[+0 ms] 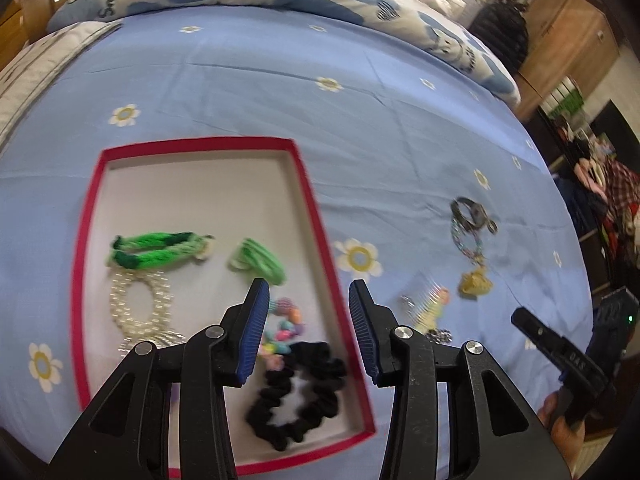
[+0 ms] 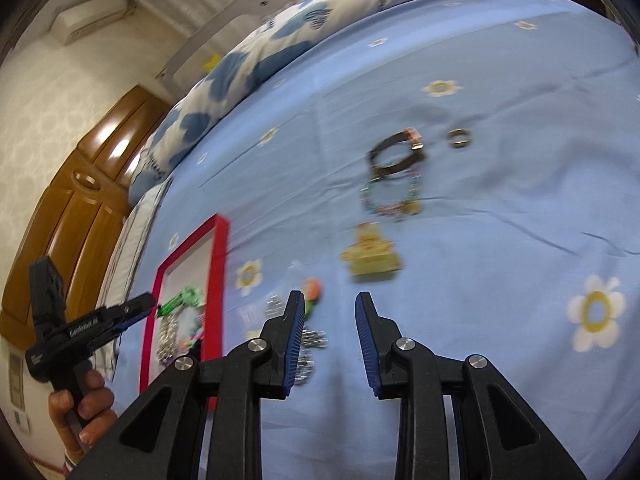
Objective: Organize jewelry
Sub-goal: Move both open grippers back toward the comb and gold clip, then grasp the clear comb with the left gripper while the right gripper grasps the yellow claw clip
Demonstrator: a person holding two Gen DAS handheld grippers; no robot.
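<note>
While both claws hang over the blue floral bedsheet (image 1: 248,92) | red-rimmed tray (image 1: 308,184) left: black scrunchie (image 1: 296,396) near, green bracelet (image 1: 156,248) far | gold pendant (image 2: 370,258), possibly a figurine, right | left gripper (image 1: 308,320), right gripper (image 2: 330,328) part-open, empty

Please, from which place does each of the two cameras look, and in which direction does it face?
Left wrist: on the left gripper, angled down at the red-rimmed shallow tray holding a black fabric scrunchie; open jaws, empty.
Right wrist: on the right gripper, angled down at the blue flowered bedsheet and gold bow-shaped clip; a hand shows.
Shared: tray, clip, sheet.
</note>
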